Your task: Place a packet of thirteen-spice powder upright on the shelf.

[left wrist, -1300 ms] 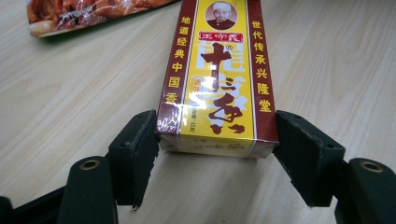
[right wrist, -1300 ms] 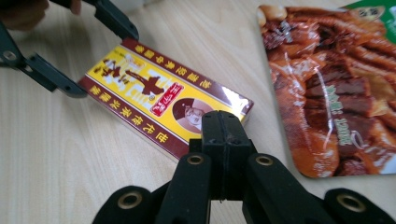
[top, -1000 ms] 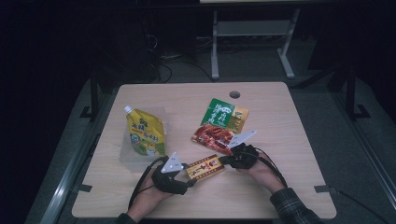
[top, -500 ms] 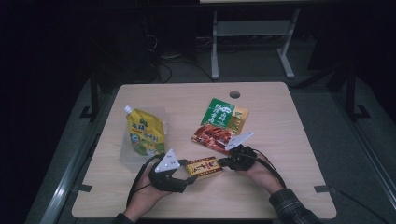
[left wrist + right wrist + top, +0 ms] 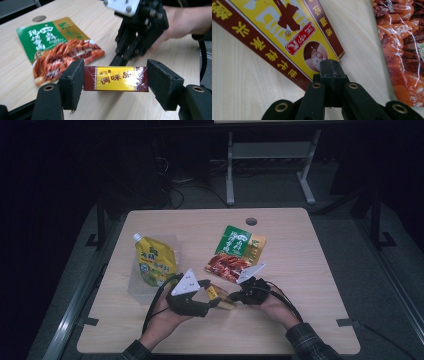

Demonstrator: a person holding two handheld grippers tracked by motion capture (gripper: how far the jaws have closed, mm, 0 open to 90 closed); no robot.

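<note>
Lifted since the earlier frame, the seasoning box (image 5: pixel 218 296) now tilts up off the surface (image 5: pixel 310 270) near its front edge, where before it lay flat between the two hands. Its left hand-held gripper (image 5: pixel 115 80) is clamped across the box's width, one pad pressed to each side, so the box is carried; the right hand-held gripper (image 5: pixel 331 68) has its jaws together and rests its tip on the box's far end. By my reading the pickup is done and the box has yet to be taken wherever it belongs. Its end face reads 调味品 on a yellow panel between maroon bands. Behind it, toward the middle of the surface, lies a green and red snack pouch (image 5: pixel 237 253) printed with Chinese characters too small to read; a yellow spouted pouch (image 5: pixel 154 260) lies toward the left edge
</note>
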